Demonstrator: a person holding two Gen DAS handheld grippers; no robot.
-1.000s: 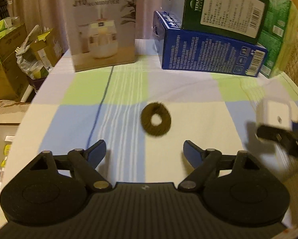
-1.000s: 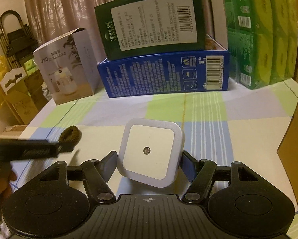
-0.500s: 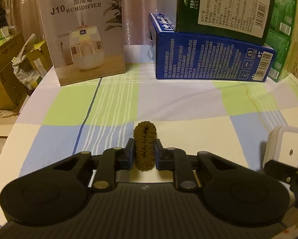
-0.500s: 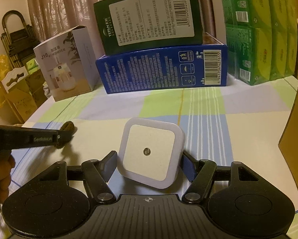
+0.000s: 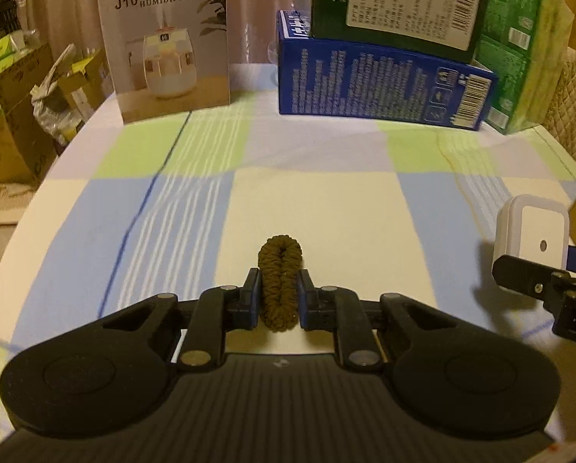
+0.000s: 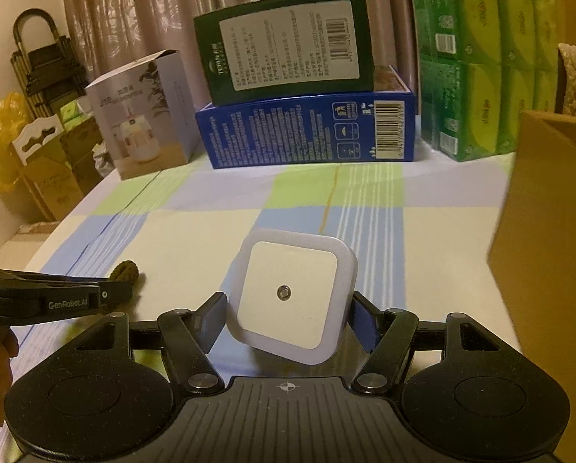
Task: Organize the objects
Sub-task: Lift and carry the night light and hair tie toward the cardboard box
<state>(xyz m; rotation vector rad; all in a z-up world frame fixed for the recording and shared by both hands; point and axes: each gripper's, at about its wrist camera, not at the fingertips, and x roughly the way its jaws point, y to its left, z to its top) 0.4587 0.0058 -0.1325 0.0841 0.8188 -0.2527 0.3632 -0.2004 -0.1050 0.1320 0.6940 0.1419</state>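
Brown braided hair tie (image 5: 280, 283), squeezed flat into a narrow loop, sits pinched between the pads of the left gripper (image 5: 278, 299) at lower centre of the left wrist view, over the checked tablecloth (image 5: 311, 208). The right gripper (image 6: 288, 318), jaws about half spread, clamps a white square night light (image 6: 293, 295) by its sides, low in the right wrist view.

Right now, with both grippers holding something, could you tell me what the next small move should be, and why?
Probably carry both items right, toward the cardboard box. The left gripper is shut on the brown hair tie, squeezed flat, and the right gripper grips the white night light, so nothing remains to pick up.
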